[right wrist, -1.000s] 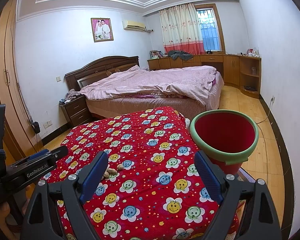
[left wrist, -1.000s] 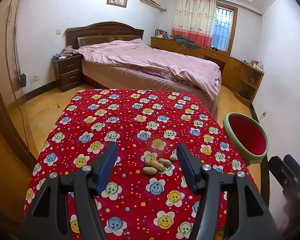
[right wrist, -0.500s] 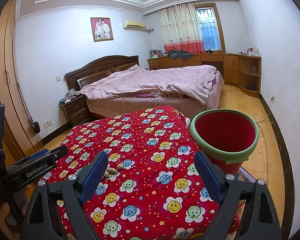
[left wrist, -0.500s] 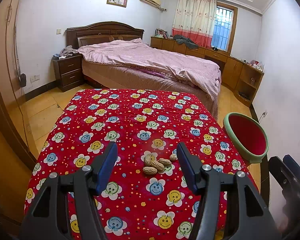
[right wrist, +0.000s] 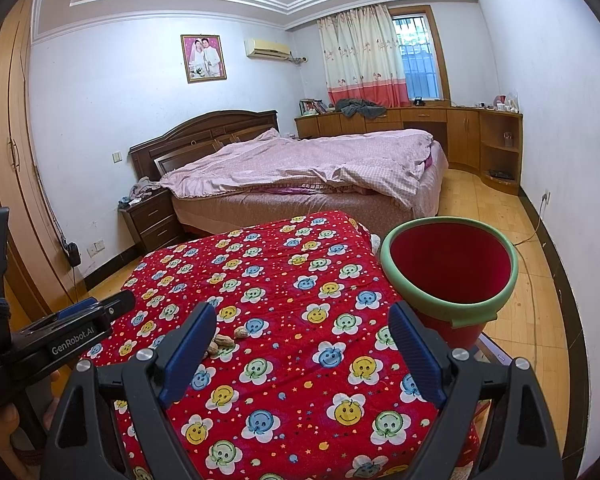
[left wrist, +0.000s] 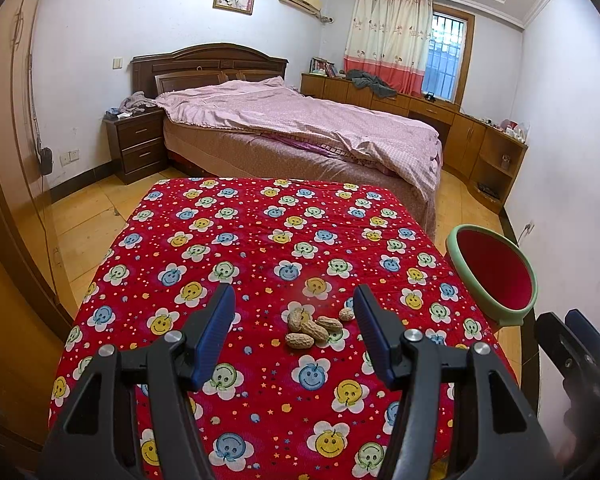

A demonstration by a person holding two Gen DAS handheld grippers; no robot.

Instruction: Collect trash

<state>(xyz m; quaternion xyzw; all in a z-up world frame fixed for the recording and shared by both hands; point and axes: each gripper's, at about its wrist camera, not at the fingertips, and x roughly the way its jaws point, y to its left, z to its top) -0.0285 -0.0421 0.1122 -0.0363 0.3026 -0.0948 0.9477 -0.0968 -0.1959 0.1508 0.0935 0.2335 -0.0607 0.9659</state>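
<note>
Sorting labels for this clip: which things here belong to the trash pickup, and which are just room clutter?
Job:
- peanuts on the table
- red bin with green rim
- left gripper, open
- right gripper, open

Just there:
- bed
- nightstand
- wedding photo
- grey clothes on the cabinets

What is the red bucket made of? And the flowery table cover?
The red bucket looks like smooth plastic, judging by its even, moulded green rim. The table cover seems soft printed cloth, maybe quilted: faint stitched lines and creases show.
</note>
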